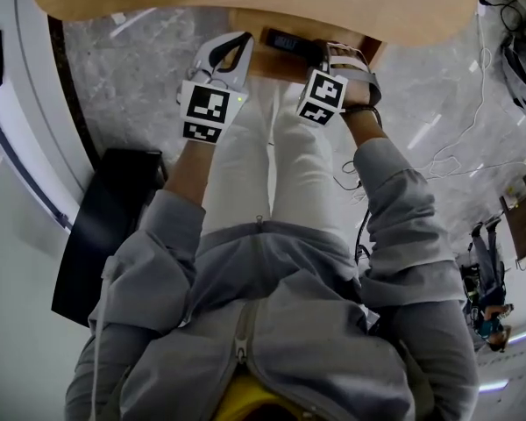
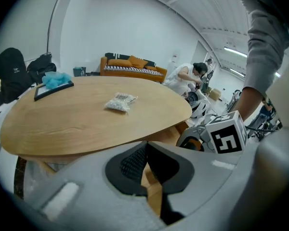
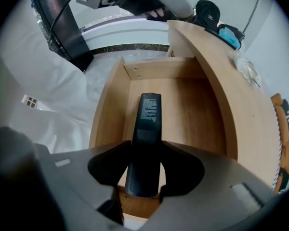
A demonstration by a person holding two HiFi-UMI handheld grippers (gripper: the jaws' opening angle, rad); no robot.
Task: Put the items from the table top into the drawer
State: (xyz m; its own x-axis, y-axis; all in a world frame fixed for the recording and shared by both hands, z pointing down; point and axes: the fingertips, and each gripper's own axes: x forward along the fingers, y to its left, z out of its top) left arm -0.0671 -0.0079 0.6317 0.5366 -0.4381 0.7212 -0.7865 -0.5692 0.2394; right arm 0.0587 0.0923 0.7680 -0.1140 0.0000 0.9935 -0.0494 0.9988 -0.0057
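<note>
A black remote control [image 3: 145, 134] sits between the jaws of my right gripper [image 3: 145, 150], which is shut on it. It hangs over the open wooden drawer [image 3: 188, 105] under the oval table top [image 2: 77, 119]; I cannot tell whether it touches the drawer floor. The head view shows the remote [image 1: 285, 40] in the drawer [image 1: 267, 64] beside the right gripper [image 1: 333, 60]. My left gripper [image 2: 144, 150] is shut and empty, just left of the drawer below the table edge [image 1: 223, 55]. On the table lie a small clear bag [image 2: 119, 101] and a black tray with blue cloth [image 2: 55, 83].
A black bag [image 1: 105, 226] stands on the floor at my left. Cables [image 1: 473, 147] trail over the floor on the right. A backpack [image 2: 12, 73] sits by the table's far left, with an orange sofa [image 2: 130, 66] and a person [image 2: 188, 76] beyond.
</note>
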